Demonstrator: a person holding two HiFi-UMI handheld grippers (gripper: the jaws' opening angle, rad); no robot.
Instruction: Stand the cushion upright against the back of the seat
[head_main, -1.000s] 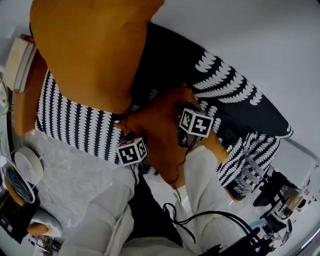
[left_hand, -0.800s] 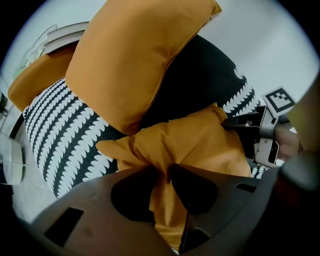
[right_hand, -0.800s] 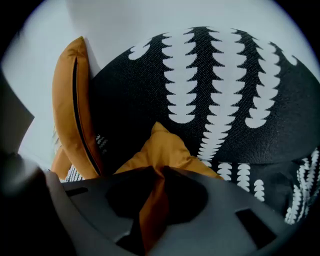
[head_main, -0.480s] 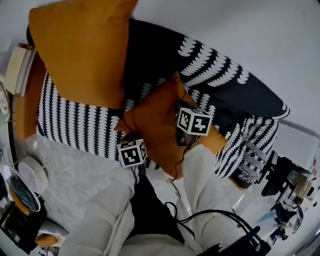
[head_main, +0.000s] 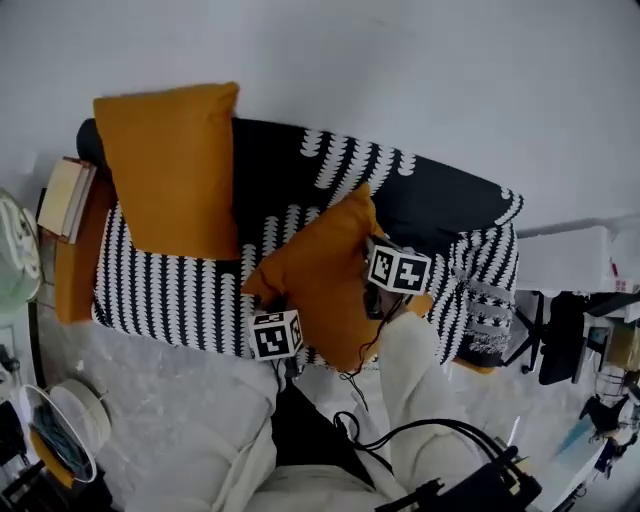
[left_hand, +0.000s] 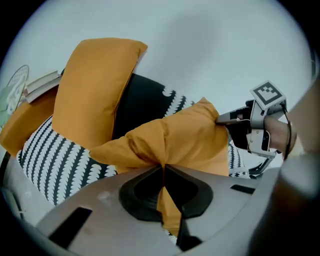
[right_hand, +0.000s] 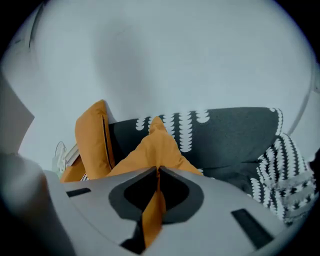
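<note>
Two-handed lift of the cushion (head_main: 320, 272), centre of the head view. The left gripper (left_hand: 163, 167) and the right gripper (right_hand: 158, 171) each pinch a fold of orange fabric. Both pairs of jaws have just been closing, and in each gripper view they now stand almost together with only a thin pleat of cloth between them. The left gripper grips the lower left corner and the right gripper the right edge. Taking two separated points probably keeps the soft body from folding or swinging while it is carried. The cushion hangs tilted, its upper corner in front of the dark backrest (head_main: 430, 200) and its lower part over the patterned seat (head_main: 170, 290). It is neither upright nor leaning on the back yet. A second orange cushion (head_main: 172, 165) stands against the backrest at upper left and shows the pose intended. The open stretch of backrest to its right is the likely destination. Books (head_main: 65, 197) lie on the orange side surface at the left edge. At lower left a round white-rimmed bin (head_main: 24, 410) holds something dark and bluish, too small to identify.
</note>
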